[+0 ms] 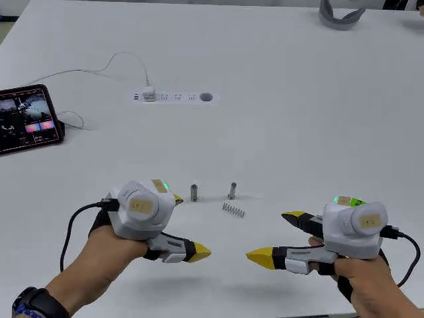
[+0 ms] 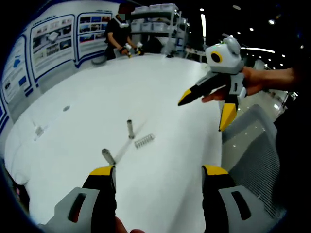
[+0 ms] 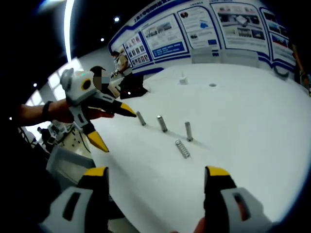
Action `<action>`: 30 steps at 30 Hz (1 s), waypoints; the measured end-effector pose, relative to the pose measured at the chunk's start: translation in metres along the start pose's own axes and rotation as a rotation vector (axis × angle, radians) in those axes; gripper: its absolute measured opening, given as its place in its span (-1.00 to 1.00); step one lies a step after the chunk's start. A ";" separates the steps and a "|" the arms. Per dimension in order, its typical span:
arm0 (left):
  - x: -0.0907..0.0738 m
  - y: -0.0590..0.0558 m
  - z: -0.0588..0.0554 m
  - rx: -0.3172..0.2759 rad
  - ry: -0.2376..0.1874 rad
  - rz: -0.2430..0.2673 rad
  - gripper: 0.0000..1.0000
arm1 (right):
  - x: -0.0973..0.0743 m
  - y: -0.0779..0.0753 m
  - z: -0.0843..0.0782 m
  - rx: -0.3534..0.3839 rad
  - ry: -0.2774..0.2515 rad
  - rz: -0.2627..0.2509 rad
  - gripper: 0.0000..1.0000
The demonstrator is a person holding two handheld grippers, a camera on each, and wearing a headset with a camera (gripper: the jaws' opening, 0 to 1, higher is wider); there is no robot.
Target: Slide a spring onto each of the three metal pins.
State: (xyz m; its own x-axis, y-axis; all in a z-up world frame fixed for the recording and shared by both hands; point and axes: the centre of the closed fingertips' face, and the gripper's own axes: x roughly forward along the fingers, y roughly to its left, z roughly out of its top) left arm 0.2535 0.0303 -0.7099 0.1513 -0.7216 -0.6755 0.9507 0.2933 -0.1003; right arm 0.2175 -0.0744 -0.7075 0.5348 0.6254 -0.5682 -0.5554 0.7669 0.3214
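we see both grippers held low over the white table (image 1: 298, 132), one in each hand, tips turned toward each other with a gap between them. the left gripper (image 1: 190, 225) has its jaws spread wide with nothing between them, and the right gripper (image 1: 271, 235) is spread the same way and just as empty. neither touches any of the parts.

in the right gripper view three metal pins stand upright in a row on the table: the first pin (image 3: 141, 118) just beside the left gripper's upper yellow tip, then the middle pin (image 3: 162, 123), then the third pin (image 3: 188, 131). in the head view the middle and third pins stand just beyond the two grippers (whether the middle one carries anything is too small for us to tell).

one loose spring (image 1: 233, 210) lies flat on the table just in front of the third pin, on the person's side, touching neither the pin nor a jaw.

farther back on the table we see a white power strip (image 1: 173, 97) with a cable plugged in, and a tablet (image 1: 26, 119) with a lit screen at the left edge.
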 end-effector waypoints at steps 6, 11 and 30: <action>0.014 -0.006 0.008 0.032 0.008 -0.036 0.44 | -0.005 -0.003 -0.003 0.013 -0.006 -0.005 0.64; 0.024 -0.009 0.014 0.053 0.010 -0.058 0.40 | -0.008 -0.005 -0.003 0.019 -0.010 -0.013 0.64; 0.081 -0.008 0.019 0.089 0.043 -0.112 0.19 | -0.008 -0.009 -0.002 0.054 -0.029 -0.014 0.64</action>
State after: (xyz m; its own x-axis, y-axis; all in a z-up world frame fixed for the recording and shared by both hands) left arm 0.2634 -0.0428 -0.7499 0.0334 -0.7187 -0.6945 0.9815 0.1547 -0.1128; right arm 0.2173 -0.0871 -0.7069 0.5608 0.6183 -0.5506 -0.5131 0.7815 0.3549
